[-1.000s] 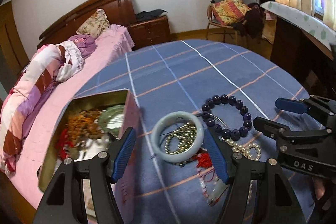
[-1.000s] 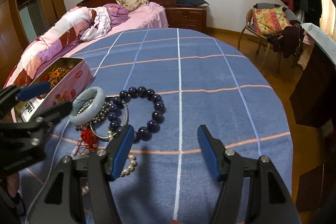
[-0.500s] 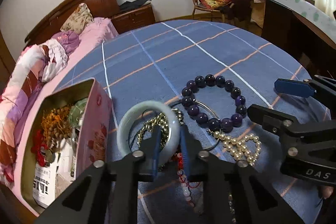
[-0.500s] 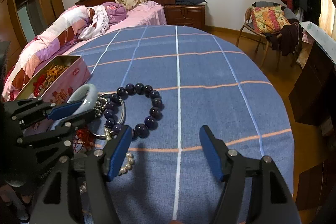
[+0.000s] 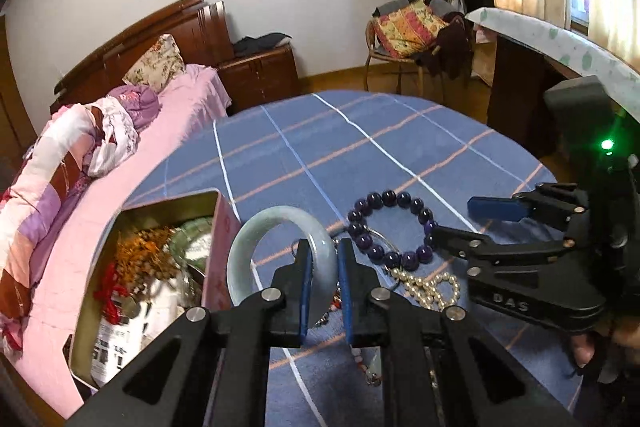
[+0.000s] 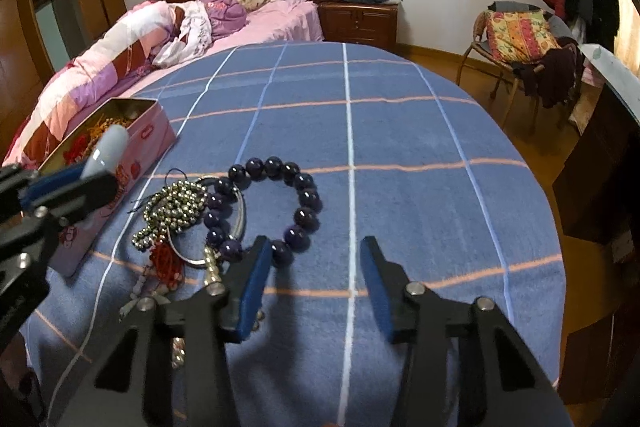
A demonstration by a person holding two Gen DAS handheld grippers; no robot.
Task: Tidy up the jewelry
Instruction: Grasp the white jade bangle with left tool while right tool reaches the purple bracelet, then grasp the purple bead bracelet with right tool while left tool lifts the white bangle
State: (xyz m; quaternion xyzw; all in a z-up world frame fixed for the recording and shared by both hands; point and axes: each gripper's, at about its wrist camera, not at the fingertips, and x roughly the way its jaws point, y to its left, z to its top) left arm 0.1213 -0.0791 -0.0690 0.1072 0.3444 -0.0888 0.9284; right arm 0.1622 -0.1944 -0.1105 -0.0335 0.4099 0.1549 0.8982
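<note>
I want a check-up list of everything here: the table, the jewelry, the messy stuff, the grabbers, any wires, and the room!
Surface: blue plaid cloth covers the table.
Job's things: pale green bangle held up beside the pink tin; purple bead bracelet, pearl strand and silver bead chain lie on the cloth.
Clutter: tin already holds tangled beads.
Grippers: left gripper jaws clamp the bangle; right gripper jaws open above the cloth.
Cables: nothing seen.
Surroundings: bed, chair.
</note>
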